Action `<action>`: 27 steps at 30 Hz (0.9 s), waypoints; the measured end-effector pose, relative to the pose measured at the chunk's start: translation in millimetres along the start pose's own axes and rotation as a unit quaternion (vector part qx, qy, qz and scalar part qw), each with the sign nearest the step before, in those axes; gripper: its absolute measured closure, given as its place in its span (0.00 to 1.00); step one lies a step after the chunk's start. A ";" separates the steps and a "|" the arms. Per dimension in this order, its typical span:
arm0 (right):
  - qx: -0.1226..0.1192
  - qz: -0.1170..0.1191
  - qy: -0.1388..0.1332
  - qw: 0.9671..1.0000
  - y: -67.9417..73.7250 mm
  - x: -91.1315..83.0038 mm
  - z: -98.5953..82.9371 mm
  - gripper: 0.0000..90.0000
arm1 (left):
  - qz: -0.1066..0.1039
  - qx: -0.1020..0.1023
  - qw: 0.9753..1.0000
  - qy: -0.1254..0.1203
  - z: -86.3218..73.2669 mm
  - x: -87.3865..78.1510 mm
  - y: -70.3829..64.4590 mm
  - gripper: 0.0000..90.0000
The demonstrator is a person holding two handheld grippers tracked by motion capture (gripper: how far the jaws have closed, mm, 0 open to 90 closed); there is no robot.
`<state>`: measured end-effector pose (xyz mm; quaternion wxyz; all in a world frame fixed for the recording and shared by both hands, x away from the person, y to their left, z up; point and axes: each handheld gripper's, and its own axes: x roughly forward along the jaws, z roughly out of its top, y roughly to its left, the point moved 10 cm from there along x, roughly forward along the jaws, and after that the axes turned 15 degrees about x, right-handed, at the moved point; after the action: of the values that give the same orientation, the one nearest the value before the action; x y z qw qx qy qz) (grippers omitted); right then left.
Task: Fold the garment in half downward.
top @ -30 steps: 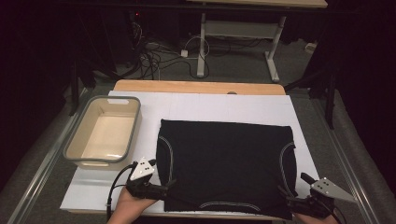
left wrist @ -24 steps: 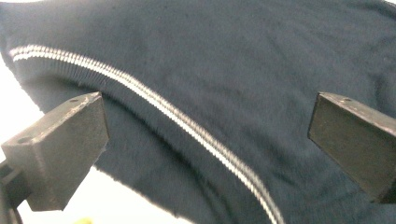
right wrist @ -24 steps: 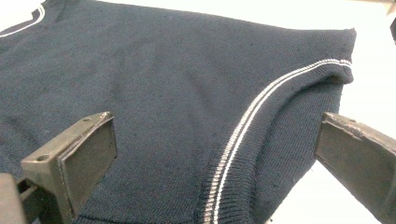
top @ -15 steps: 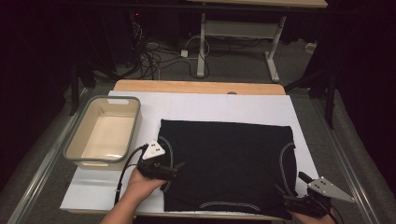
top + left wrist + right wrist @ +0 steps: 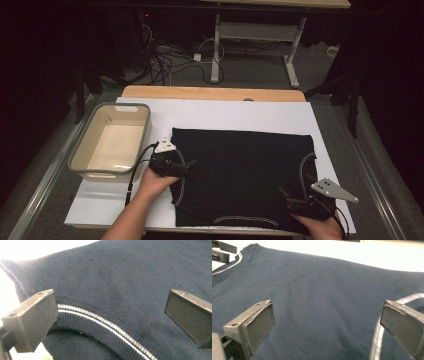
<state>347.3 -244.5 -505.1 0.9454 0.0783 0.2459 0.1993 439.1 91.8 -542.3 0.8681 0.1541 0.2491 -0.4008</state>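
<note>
Dark navy knit garment (image 5: 240, 175) lies flat on the white board (image 5: 220, 115), centre to lower right of the high view. It has white-striped ribbed trim: a curved band near its left edge, another at its right edge, and one at the bottom edge.

Left gripper (image 5: 186, 165) sits at centre-left of the high view, at the garment's left edge, held by the left hand (image 5: 155, 181); its forearm comes in from the bottom left. Its cable loops back toward the tub. In the left gripper view the jaws are spread wide with nothing between them, low over the knit. The striped ribbed band (image 5: 105, 326) curves across the lower half of that frame, between the two jaws. Bright white board shows at upper left.

Right gripper (image 5: 290, 196) is at lower right of the high view, over the garment's lower right corner, with the grey three-cornered plate on top and the right hand (image 5: 320, 226) at the bottom edge. In the right gripper view the jaws are also spread wide, gripping nothing, with plain knit between them and a white stripe (image 5: 378, 335) just beside the right-hand jaw. The other gripper shows small at upper left of that frame.

Beige plastic tub (image 5: 85, 160) with grey rim sits left of the garment, near the left gripper, not touching the cloth.
</note>
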 end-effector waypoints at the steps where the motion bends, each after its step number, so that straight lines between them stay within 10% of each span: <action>1: -0.003 0.000 0.000 1.000 3.0 2.4 0.7 0.00 | 0.001 0.002 1.000 0.002 -0.6 0.5 -0.2 0.00; 27: -0.051 0.082 0.017 0.995 109.6 59.4 4.9 0.00 | 0.017 0.022 1.000 -0.012 0.1 -1.9 -3.1 0.00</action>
<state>360.2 -120.5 -499.7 0.9243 0.0470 0.2439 0.2898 435.7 90.9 -541.4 0.8744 0.1724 0.2267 -0.3929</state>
